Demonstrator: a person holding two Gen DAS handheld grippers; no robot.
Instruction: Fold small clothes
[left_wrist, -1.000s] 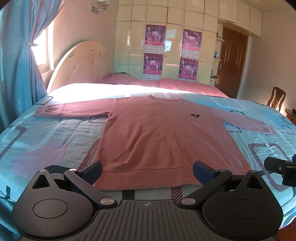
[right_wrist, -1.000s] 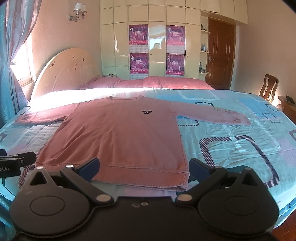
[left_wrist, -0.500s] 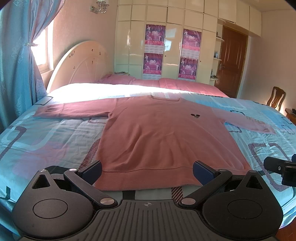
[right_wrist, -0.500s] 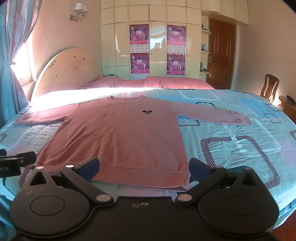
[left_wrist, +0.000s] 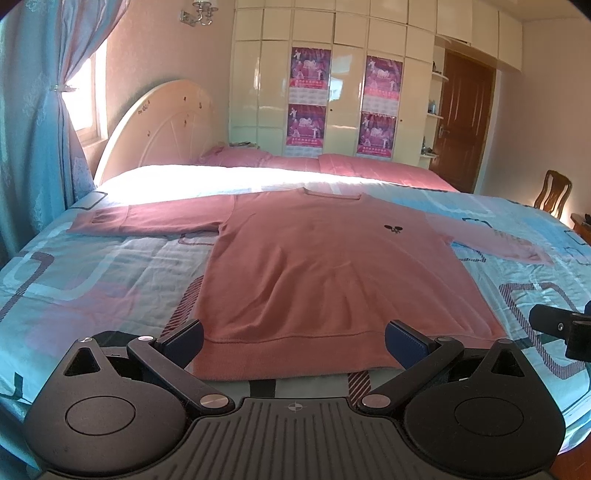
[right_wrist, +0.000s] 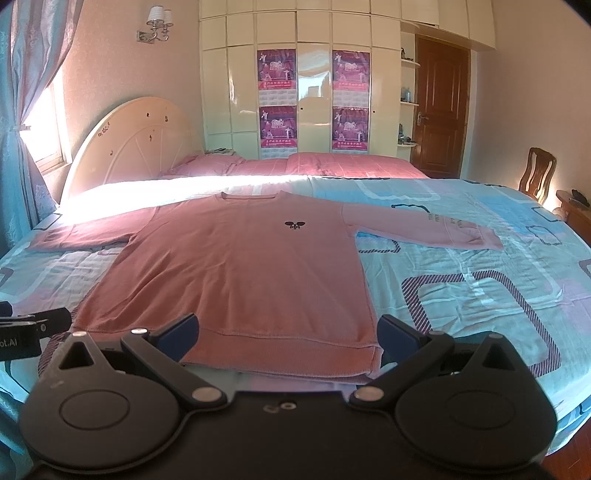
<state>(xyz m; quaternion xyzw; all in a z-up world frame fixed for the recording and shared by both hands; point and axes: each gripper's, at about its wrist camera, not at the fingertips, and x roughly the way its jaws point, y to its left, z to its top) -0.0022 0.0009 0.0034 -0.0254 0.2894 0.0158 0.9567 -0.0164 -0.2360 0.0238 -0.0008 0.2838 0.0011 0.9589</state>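
Black plastic linkages and blue finger pads make up both claws. The left claw (left_wrist: 293, 338) is spread wide and grasps nothing; its blue pads (left_wrist: 184, 338) sit just short of the sweater hem, one near the hem's left corner, the other toward the right. The right claw (right_wrist: 288, 332) is likewise released and empty, its fingers (right_wrist: 397, 330) bracketing the hem's right portion, with one pad just beside the right hem corner. Whether any pad touches the fabric cannot be told.

Each claw's lower body is cut off by the frame edge. A small part of the right claw shows at the right edge of the left wrist view; part of the left claw, with partly legible lettering, shows at the left edge of the right wrist view.

The pink sweater (right_wrist: 236, 266) lies flat and face up on the bed (right_wrist: 480, 280), sleeves spread to both sides, collar toward the far side. A small dark emblem (right_wrist: 294, 224) marks the chest; its design is too small to read. Print on the right sleeve is illegible.

The bedspread is blue with rectangle patterns. Sunlight washes out the far strip of the bed. Pink pillows (right_wrist: 332, 162) lie beyond it, before a cream wardrobe (right_wrist: 314, 74) carrying four posters. A wooden chair (right_wrist: 537, 173) stands at the right, partly hidden by the bed.
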